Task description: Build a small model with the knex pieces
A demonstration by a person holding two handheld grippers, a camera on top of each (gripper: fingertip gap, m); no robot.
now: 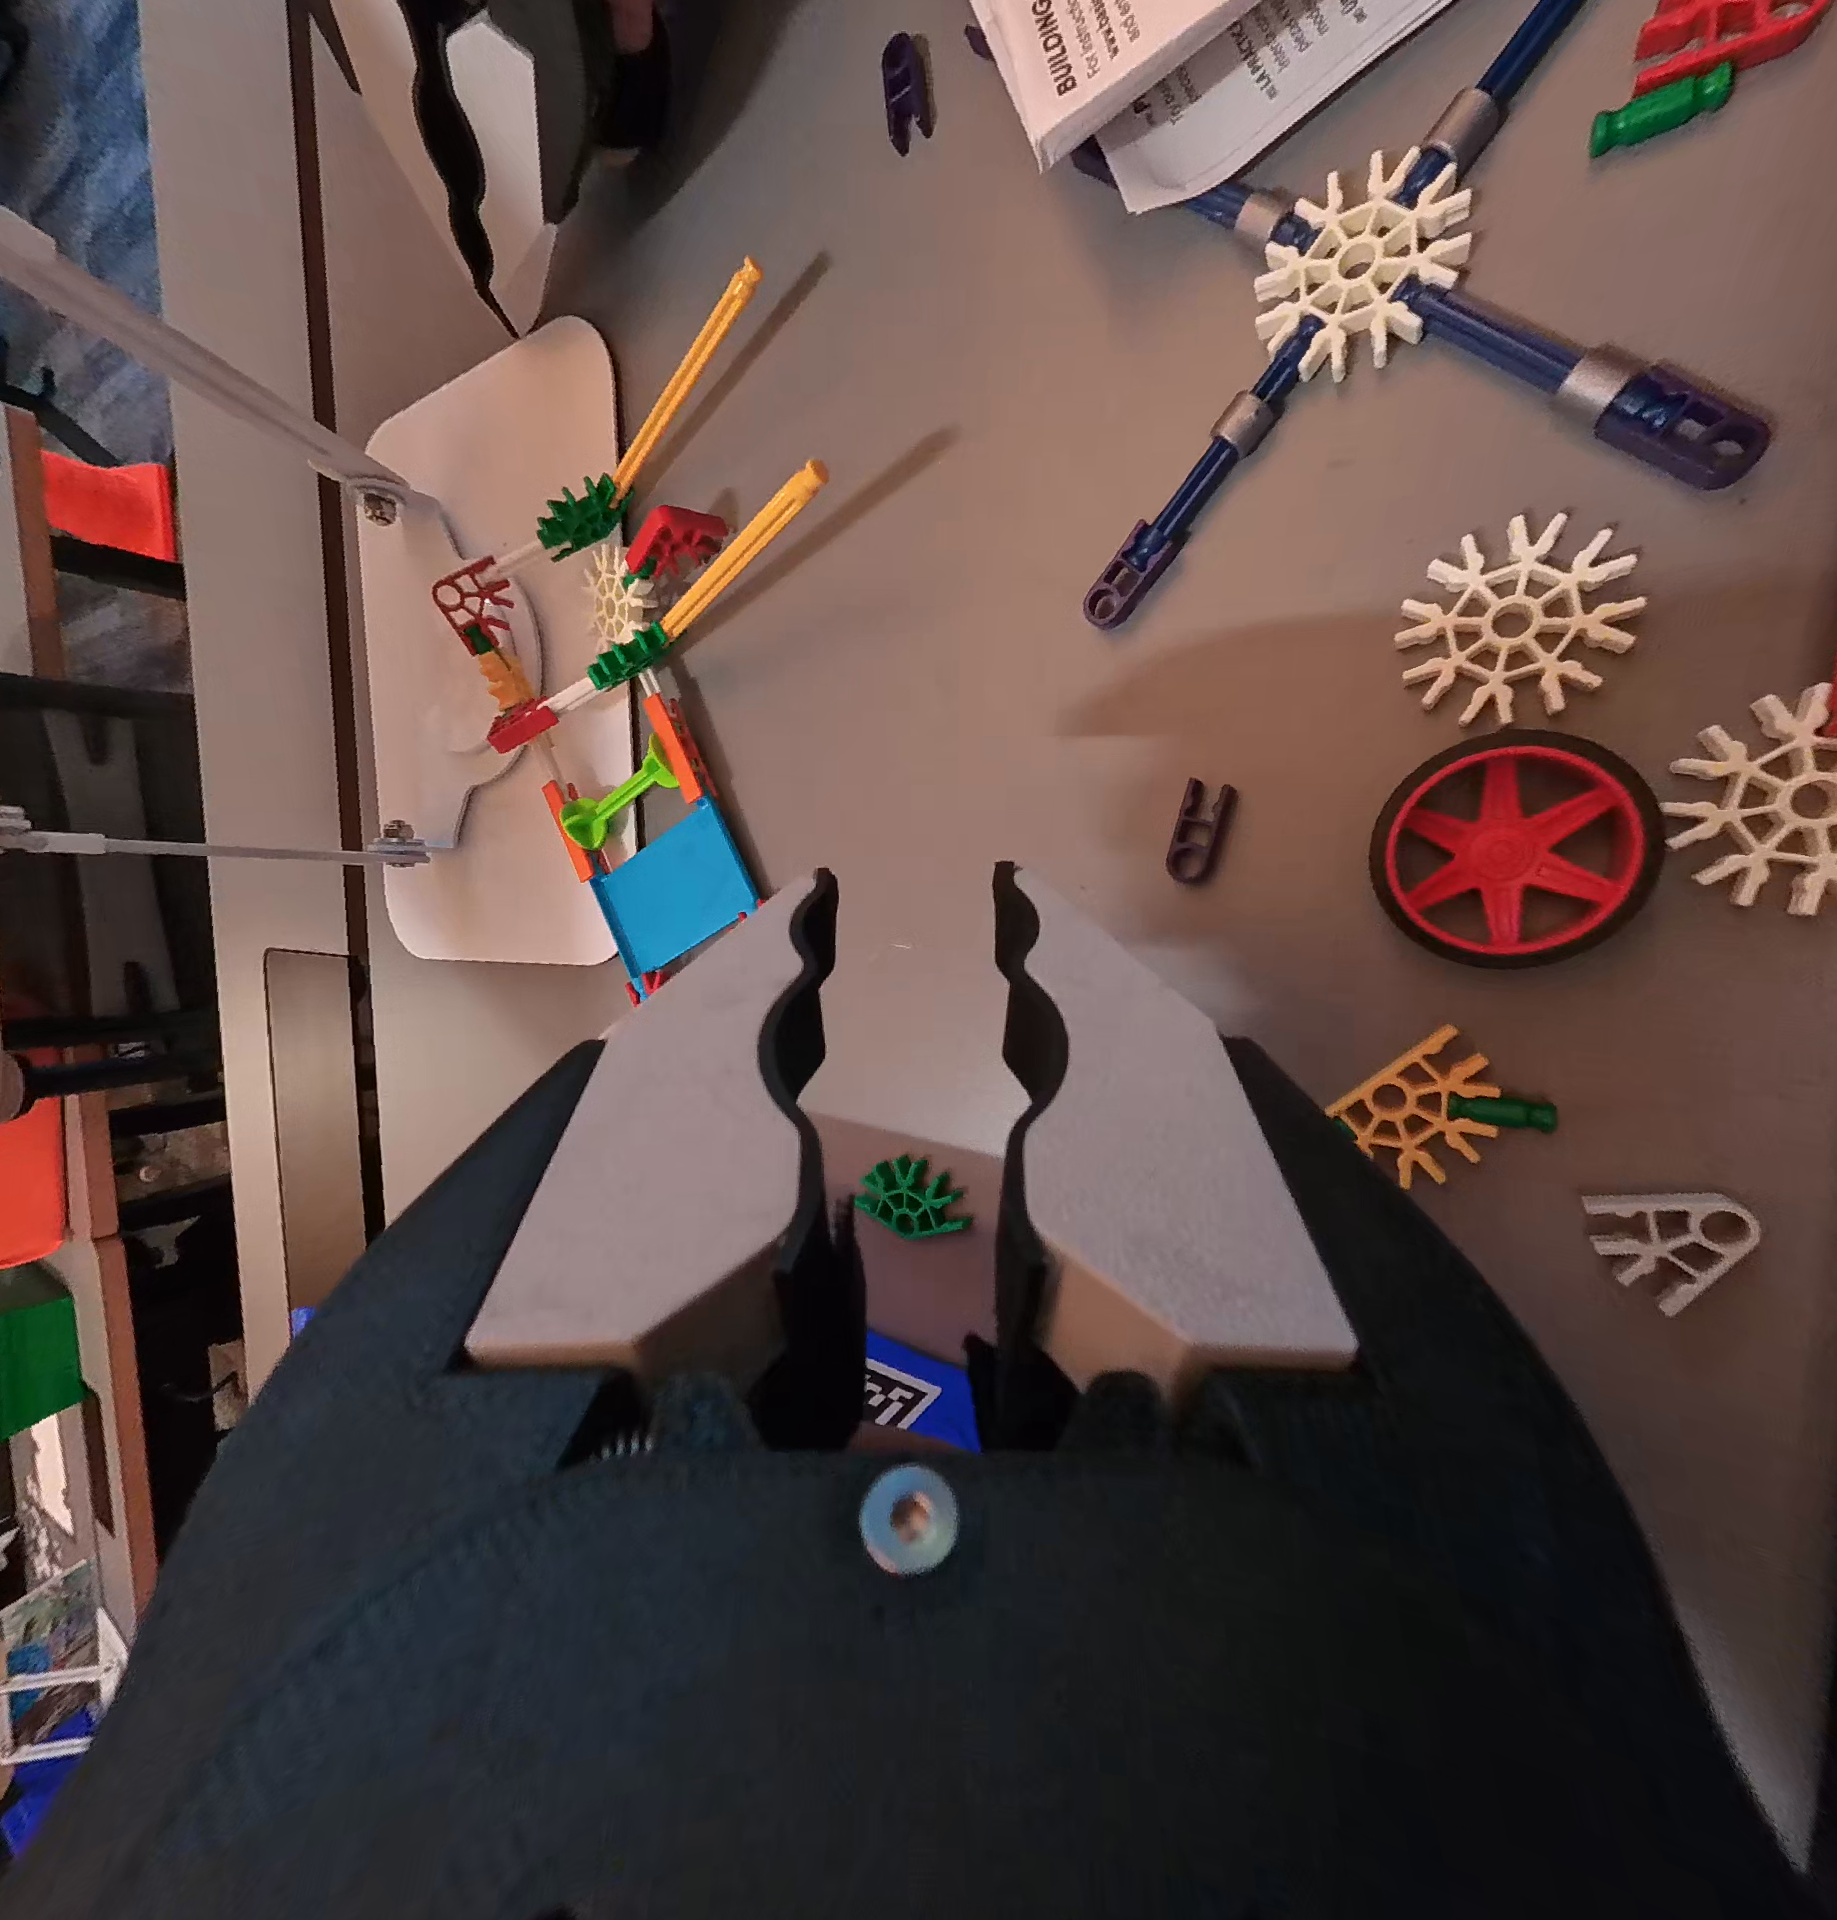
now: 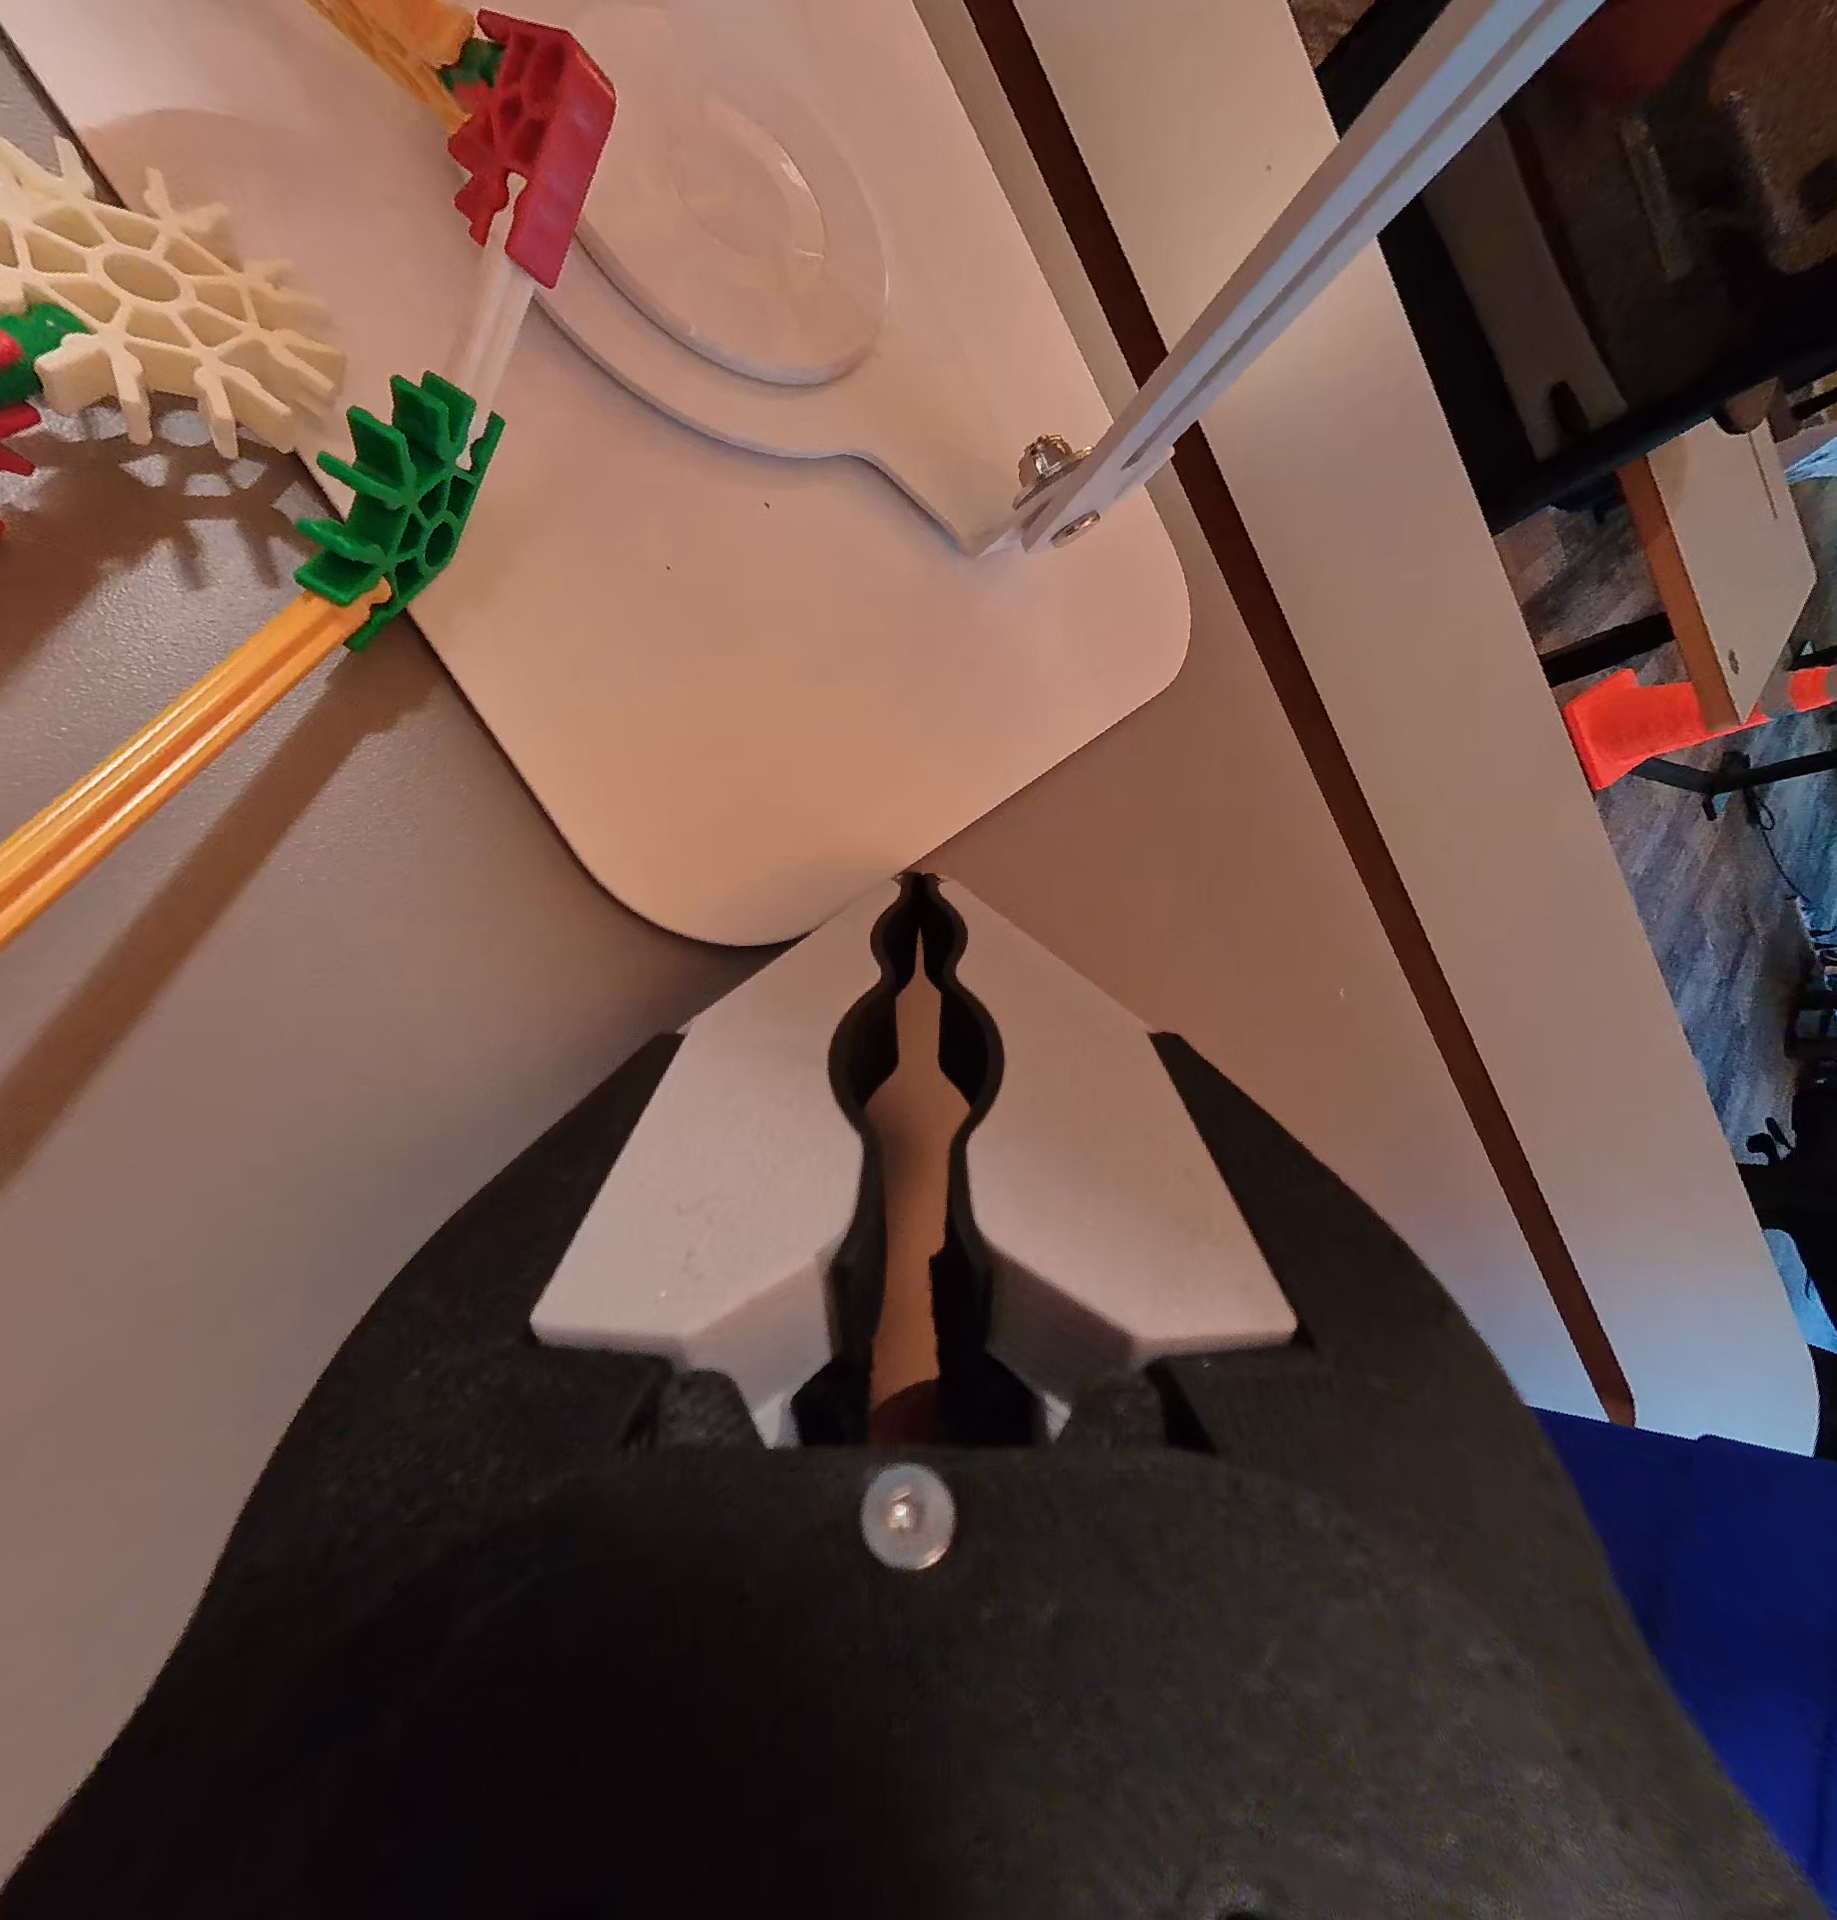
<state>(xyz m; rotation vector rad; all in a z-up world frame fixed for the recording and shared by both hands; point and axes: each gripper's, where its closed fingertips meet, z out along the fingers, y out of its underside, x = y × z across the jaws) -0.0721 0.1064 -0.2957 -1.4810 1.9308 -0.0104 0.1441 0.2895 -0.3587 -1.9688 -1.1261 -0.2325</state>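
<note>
My left gripper [image 1: 914,883] is open and empty, held above the grey table. A green connector [image 1: 912,1200] lies on the table below its jaws. A toy build [image 1: 623,644] of coloured rods and connectors, with a blue panel [image 1: 675,894] and two yellow rods [image 1: 748,551], stands just ahead to the left. My right gripper [image 2: 919,883] is shut with nothing visible between its tips. The tips sit at the corner of a white base plate [image 2: 789,675]. The right gripper also shows in the left wrist view [image 1: 514,317]. Nearest it in the build are a green connector [image 2: 405,509] and a yellow rod [image 2: 145,727].
Loose parts lie to the right: a red wheel [image 1: 1516,847], white snowflake connectors [image 1: 1516,618], a purple clip [image 1: 1200,831], a yellow connector [image 1: 1413,1107], a grey connector [image 1: 1672,1247], a blue-rod cross [image 1: 1361,260] and a booklet [image 1: 1153,73]. Metal arms [image 2: 1257,312] are bolted to the plate. The table edge runs beyond it. The green connector [image 2: 405,509] is closer to my right gripper, around 9 cm from its tips; the left tips are 20 cm off. My left wrist view [image 1: 575,503] looks at it from another angle.
</note>
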